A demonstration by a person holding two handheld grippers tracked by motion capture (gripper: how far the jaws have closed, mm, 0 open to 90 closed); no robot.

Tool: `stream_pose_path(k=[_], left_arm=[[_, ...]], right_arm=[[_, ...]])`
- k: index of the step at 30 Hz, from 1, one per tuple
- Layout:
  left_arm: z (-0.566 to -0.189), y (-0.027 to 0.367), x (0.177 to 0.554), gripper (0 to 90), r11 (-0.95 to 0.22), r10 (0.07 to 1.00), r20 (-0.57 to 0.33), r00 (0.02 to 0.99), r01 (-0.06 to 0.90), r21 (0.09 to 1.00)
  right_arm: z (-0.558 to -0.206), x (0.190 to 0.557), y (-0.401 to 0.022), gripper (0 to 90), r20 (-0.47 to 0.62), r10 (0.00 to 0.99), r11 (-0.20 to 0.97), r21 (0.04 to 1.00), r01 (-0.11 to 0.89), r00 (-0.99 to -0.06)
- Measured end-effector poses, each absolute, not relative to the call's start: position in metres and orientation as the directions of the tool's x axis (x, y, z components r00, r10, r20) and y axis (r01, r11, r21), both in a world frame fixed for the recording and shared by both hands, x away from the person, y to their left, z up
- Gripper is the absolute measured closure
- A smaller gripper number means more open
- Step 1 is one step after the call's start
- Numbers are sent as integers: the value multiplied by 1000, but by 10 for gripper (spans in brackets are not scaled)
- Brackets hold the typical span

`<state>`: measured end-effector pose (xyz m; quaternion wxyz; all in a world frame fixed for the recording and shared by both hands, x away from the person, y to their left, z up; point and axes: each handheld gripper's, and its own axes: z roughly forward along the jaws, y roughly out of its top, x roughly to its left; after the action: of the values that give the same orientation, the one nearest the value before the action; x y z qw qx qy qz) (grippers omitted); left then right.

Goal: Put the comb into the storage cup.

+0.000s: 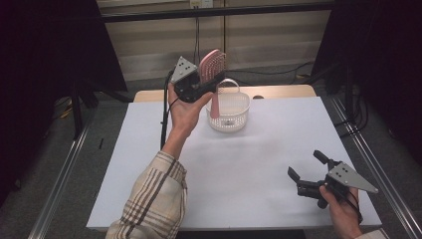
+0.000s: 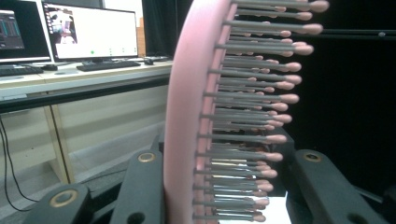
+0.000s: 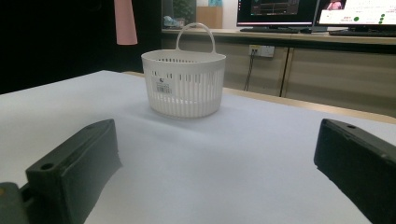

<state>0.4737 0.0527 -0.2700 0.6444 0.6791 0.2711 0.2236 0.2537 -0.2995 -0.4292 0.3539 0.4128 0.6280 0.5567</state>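
Left gripper raised above the far side of the bench, fingers clamped on the head of a pink hairbrush. Brush upright, bristles toward the right, handle pointing down over the white basket. Basket standing on the bench near its far edge, carry handle up. Right gripper low over the near right corner, fingers spread wide, holding nothing, aimed toward the basket.
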Motion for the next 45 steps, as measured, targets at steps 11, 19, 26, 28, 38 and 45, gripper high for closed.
stream_pose_path(k=[11,19,26,28,38,45], left_arm=[[-259,47,485,615,4,679,-33,734,41,999],[-260,41,494,615,8,689,-29,724,33,999],[-269,38,503,615,-7,702,-20,712,34,999],[-272,37,506,615,-4,703,-24,711,38,999],[-288,27,514,615,-15,704,-29,710,55,998],[-301,21,517,615,-26,704,-28,709,66,997]], right_arm=[[-429,253,-299,0,14,911,40,992,122,-412],[-430,253,-299,0,12,910,43,991,124,-414],[-430,253,-299,0,14,909,42,991,124,-416],[-430,252,-299,0,13,908,43,991,123,-418],[-430,253,-300,0,21,909,36,991,130,-415],[-431,252,-300,0,20,908,38,991,130,-419]])
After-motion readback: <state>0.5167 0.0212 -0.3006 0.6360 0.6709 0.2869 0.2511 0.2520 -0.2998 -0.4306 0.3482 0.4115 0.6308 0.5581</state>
